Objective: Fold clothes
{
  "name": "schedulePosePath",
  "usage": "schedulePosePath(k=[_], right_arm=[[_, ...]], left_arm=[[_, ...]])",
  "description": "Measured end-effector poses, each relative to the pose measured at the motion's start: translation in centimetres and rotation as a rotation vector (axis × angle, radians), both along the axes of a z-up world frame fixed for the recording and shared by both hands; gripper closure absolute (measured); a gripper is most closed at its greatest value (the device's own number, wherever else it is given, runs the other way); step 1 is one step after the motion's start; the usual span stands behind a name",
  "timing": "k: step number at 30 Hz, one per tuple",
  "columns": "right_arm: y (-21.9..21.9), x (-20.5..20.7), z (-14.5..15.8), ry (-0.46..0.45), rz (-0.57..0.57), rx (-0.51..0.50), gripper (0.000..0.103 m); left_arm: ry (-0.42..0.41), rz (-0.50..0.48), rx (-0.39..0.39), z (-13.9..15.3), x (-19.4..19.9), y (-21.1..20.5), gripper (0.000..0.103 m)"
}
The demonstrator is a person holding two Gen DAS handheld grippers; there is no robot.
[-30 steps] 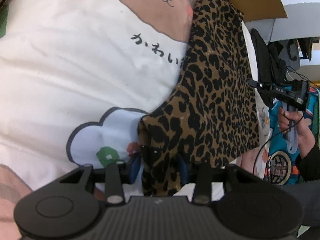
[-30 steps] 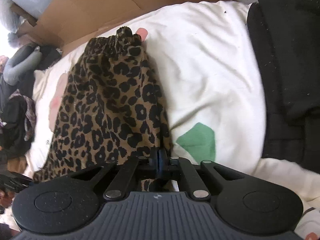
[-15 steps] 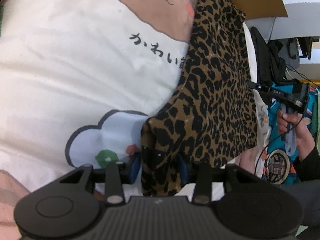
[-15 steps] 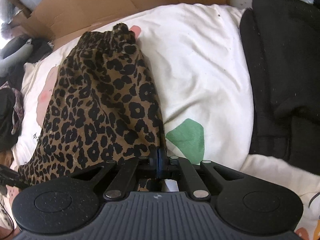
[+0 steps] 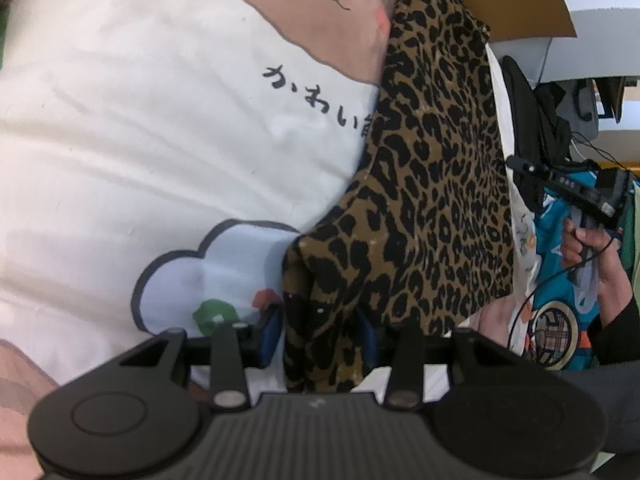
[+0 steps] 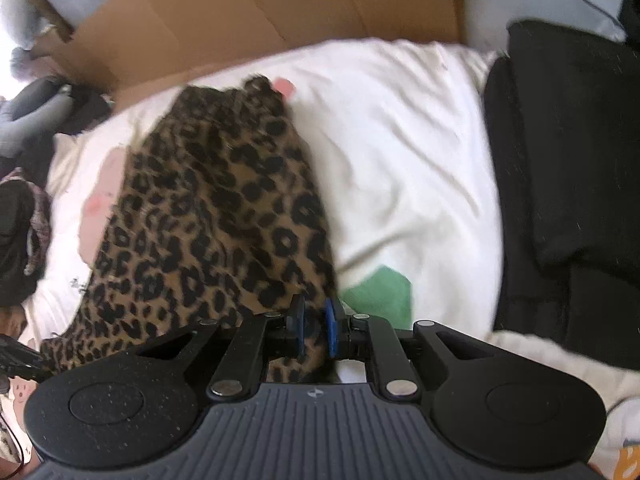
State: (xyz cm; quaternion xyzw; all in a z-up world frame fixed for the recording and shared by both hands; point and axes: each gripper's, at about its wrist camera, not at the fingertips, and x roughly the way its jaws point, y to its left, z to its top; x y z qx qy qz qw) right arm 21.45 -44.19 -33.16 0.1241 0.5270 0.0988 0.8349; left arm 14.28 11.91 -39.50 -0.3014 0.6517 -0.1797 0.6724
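Observation:
A leopard-print garment (image 5: 436, 184) lies lengthwise on a white printed bed cover (image 5: 140, 120). My left gripper (image 5: 320, 336) has a bunched corner of the garment between its blue pads, jaws set wide around the fabric. In the right wrist view the garment (image 6: 208, 216) stretches away to its elastic waistband at the far end. My right gripper (image 6: 314, 330) has its blue pads slightly parted with the garment's other corner lying between them. The right gripper also shows in the left wrist view (image 5: 568, 192), held in a hand.
A black folded garment (image 6: 568, 168) lies on the bed to the right. Brown cardboard (image 6: 256, 16) stands behind the bed. Dark clothes (image 6: 24, 184) are piled at the left. A person's colourful shirt (image 5: 560, 280) is at the bed's edge.
The right gripper's pads have parted from fully shut to a small gap and the view has lifted and blurred. The left gripper keeps its hold, barely moved.

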Motion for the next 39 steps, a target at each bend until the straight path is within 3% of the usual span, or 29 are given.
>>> schedulePosePath(k=[4,17,18,19,20,28,32,34,39], right_arm=[[0.4,0.8,0.3,-0.047,0.015,-0.002,0.084],[0.8,6.2,-2.0,-0.055,0.014,0.046,0.079],[1.0,6.3,-2.2,-0.052,0.022,0.035,0.081],[1.0,6.4,-2.4,-0.053,0.025,0.013,0.099],[1.0,6.5,-2.6,-0.054,0.025,-0.010,0.103],[0.6,6.7,-2.2,-0.038,-0.054,-0.035,0.103],[0.2,6.0,-0.6,-0.095,-0.078,0.002,0.098],[0.1,5.5,0.2,-0.116,-0.071,0.020,0.087],[1.2,2.7,1.1,-0.112,0.028,0.042,0.087]], left_arm=[[-0.003,0.006,-0.003,0.0,-0.1,0.0,0.059],[-0.011,0.011,-0.021,-0.2,-0.2,0.1,0.059],[-0.012,0.011,-0.022,-0.3,-0.2,0.1,0.059],[-0.013,0.012,-0.024,-0.3,-0.2,0.1,0.059],[-0.014,0.013,-0.025,-0.3,-0.2,0.1,0.059],[-0.017,0.016,-0.027,-0.4,-0.4,0.0,0.059],[-0.018,0.020,-0.030,-0.5,-0.5,0.0,0.059],[-0.018,0.023,-0.032,-0.5,-0.5,0.0,0.059],[-0.019,0.030,-0.036,-0.5,-0.6,0.0,0.059]])
